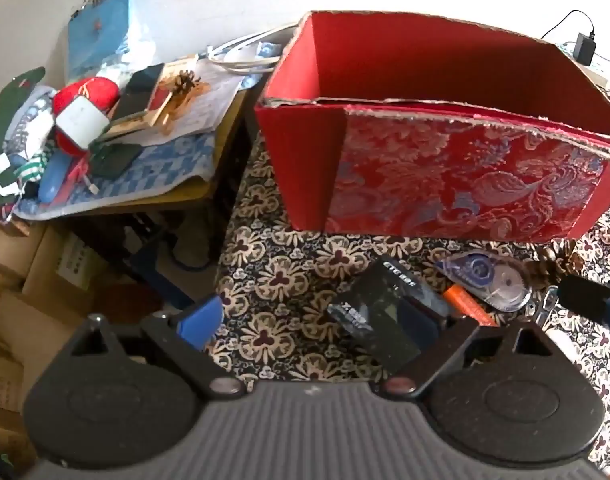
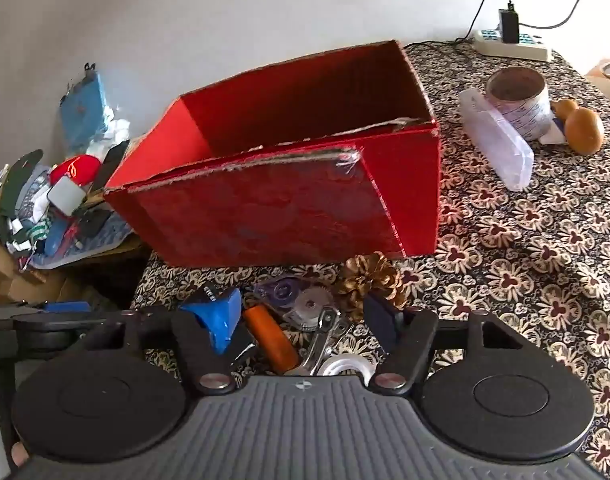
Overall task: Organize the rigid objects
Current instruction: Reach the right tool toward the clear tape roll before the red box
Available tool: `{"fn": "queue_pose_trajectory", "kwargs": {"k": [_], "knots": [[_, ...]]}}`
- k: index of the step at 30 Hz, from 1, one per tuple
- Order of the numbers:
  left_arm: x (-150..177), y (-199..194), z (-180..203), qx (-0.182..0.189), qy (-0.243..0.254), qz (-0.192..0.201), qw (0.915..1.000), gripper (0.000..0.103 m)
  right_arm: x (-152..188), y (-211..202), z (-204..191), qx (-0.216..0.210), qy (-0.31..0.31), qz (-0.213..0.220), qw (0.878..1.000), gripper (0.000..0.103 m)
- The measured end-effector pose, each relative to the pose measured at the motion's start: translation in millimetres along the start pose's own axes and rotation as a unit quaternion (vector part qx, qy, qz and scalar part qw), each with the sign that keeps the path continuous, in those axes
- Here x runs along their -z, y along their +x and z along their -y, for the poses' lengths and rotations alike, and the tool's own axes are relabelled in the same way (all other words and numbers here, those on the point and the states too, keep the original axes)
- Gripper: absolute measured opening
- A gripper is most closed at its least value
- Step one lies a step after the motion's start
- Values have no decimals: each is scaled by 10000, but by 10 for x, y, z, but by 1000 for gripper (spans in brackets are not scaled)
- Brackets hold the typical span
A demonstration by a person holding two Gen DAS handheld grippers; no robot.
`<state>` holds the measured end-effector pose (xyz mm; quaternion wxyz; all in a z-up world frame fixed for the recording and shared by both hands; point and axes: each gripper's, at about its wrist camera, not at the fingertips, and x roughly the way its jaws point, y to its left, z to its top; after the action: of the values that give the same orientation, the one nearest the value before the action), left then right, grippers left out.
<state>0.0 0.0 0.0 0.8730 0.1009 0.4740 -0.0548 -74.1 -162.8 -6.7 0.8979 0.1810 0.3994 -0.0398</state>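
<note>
Table w/ floral-pattern cloth [image 2: 525, 240] carries all task items. Red cardboard box [image 2: 289, 184], open top, stands at centre-rear of cloth; interior visible portion shows no contents; front panel has brocade pattern, top edge frayed.

Side table [image 1: 185, 196], left of main table, holds unrelated clutter, incl. red pouch [image 1: 97, 94].

Right of box: clear plastic case [image 2: 501, 144], tape roll [image 2: 521, 96] just behind it, brown gourd [image 2: 583, 126] beside roll. Power strip [image 2: 509, 46] at rear edge w/ charger plugged in.

Item cluster lies directly in front of box, near table front edge:
- black box w/ white lettering [image 1: 385, 312], flat on cloth
- pine cone [image 2: 371, 278], touching box front base
- correction-tape dispenser [image 1: 489, 280], clear/blue
- orange cylinder [image 2: 271, 336]
- metal clip [image 2: 325, 332]
- white tape roll [image 2: 345, 364], partly hidden by gripper body

Left gripper [image 1: 325, 316]: jaws wide, nothing clamped; black box sits between fingers, closer to right-side finger.

Right gripper [image 2: 301, 320]: jaws wide, nothing clamped; orange cylinder and metal clip lie between fingers.
</note>
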Motion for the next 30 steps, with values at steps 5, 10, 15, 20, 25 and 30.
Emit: {"fn": "queue_pose_trajectory", "kwargs": {"k": [5, 10, 15, 20, 25, 30], "knots": [[14, 22, 96, 30, 132, -42, 9999, 93, -44, 13, 128, 55, 35, -70, 10000, 49], [27, 37, 178, 48, 243, -75, 9997, 93, 57, -8, 191, 46, 214, -105, 9997, 49], [38, 33, 311, 58, 393, -168, 9991, 93, 85, -10, 333, -45, 378, -172, 9991, 47], [51, 43, 333, 147, 477, -157, 9986, 93, 110, -15, 437, -124, 616, 3, 9980, 41], [93, -31, 297, 808, 322, 148, 9961, 93, 111, 37, 654, -116, 1305, -301, 9909, 32], [143, -85, 354, 1610, 548, 421, 9845, 93, 155, 86, 806, -310, 1786, -599, 9816, 22]]}}
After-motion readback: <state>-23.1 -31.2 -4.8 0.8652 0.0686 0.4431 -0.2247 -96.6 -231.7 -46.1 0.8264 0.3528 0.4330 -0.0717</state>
